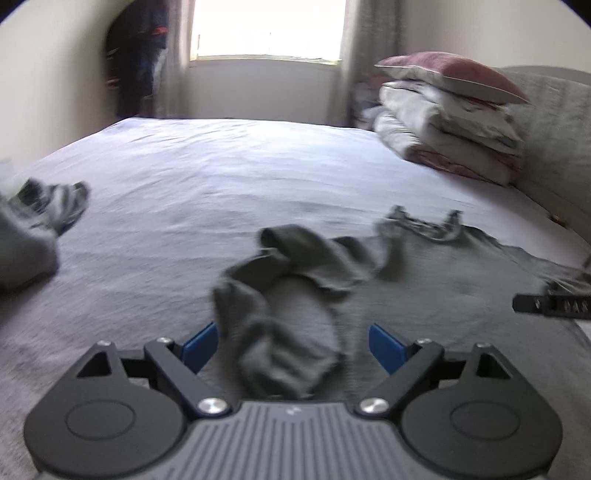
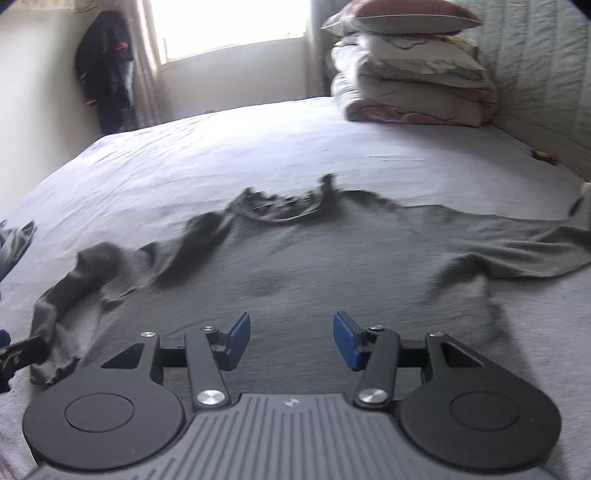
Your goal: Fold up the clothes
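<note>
Both hand-held grippers apart, empty: left hand-held gripper (image 1: 293,345) over crumpled sleeve (image 1: 280,295), right hand-held gripper (image 2: 291,338) over grey long-sleeve shirt (image 2: 314,258) body on bed (image 2: 221,147). Risk: pinching bunched layers or sheet beneath, dragging shirt askew.

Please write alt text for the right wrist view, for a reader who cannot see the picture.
An open right gripper with blue pads hovers over a grey long-sleeved shirt lying on a bed sheet, one sleeve crumpled at the left. Stacked pillows sit by the headboard, with a bright window behind.
</note>
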The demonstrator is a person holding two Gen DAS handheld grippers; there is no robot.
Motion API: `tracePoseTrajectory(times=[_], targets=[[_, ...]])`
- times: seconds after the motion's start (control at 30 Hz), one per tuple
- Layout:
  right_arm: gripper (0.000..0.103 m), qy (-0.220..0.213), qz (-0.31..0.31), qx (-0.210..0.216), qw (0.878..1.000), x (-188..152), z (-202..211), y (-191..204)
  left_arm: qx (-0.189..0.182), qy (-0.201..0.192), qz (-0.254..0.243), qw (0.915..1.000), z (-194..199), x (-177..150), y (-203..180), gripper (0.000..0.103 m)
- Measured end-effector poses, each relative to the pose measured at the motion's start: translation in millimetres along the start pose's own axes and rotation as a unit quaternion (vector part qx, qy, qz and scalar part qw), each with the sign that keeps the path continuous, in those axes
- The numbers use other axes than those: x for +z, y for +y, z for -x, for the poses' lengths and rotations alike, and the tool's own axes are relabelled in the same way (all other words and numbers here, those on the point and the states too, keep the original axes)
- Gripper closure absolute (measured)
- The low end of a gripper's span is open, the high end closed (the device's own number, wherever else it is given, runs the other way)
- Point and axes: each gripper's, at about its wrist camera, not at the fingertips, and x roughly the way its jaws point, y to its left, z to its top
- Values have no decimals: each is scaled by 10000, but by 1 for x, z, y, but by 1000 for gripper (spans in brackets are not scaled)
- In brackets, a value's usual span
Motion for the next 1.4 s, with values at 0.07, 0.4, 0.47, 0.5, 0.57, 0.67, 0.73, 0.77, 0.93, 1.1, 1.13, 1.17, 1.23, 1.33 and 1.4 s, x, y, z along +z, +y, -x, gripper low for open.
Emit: tracePoseTrajectory(times=[0.07, 0.4, 0.47, 0.5, 0.57, 0.67, 0.73, 0.77, 0.93, 1.1, 1.13, 1.17, 1.23, 1.33, 1.4], targets=[[49, 15, 38, 102, 9999, -2, -3, 12, 145, 83, 157, 9997, -5, 0, 8, 11], [47, 94, 201, 528, 9984, -7, -21, 65, 274, 336, 149, 9989, -22, -12, 25, 11], [47, 115, 254, 595, 9978, -7, -24, 73, 249, 341, 326, 9986, -23, -13, 32, 13], [47, 137, 273, 608, 9977, -7, -26, 76, 236, 354, 422, 9982, -24, -13, 37, 13], [47, 183, 302, 644, 9973, -7, -31, 81, 217, 386, 635, 9970, -26, -12, 45, 19], [47, 237, 367, 735, 9963, -5, -36, 88, 165, 420, 978, 9942, -28, -9, 55, 19], [47, 193, 460, 800, 9956, 0, -39, 92, 134, 413, 1110, 9929, -29, -6, 57, 19], [47, 171, 506, 832, 9951, 3, -40, 94, 130, 397, 1149, 9925, -29, -5, 58, 20], [47, 32, 833, 1090, 9905, 24, -51, 104, 132, 318, 1306, 9908, -32, 7, 61, 20], [46, -24, 1180, 1289, 9846, 49, -69, 110, 58, 426, 1592, 9863, -44, 16, 70, 23], [45, -13, 1161, 1330, 9843, 52, -73, 109, 43, 496, 1647, 9851, -48, 17, 72, 26], [45, -1, 1141, 1372, 9839, 55, -78, 109, 26, 560, 1679, 9842, -51, 18, 72, 29], [45, 95, 1025, 1443, 9842, 59, -87, 105, -8, 688, 1732, 9825, -58, 19, 72, 32], [45, 276, 918, 1554, 9832, 57, -98, 99, -111, 874, 1645, 9824, -65, 25, 68, 44], [45, 369, 865, 1585, 9829, 54, -103, 96, -310, 1024, 1510, 9827, -68, 29, 64, 78]])
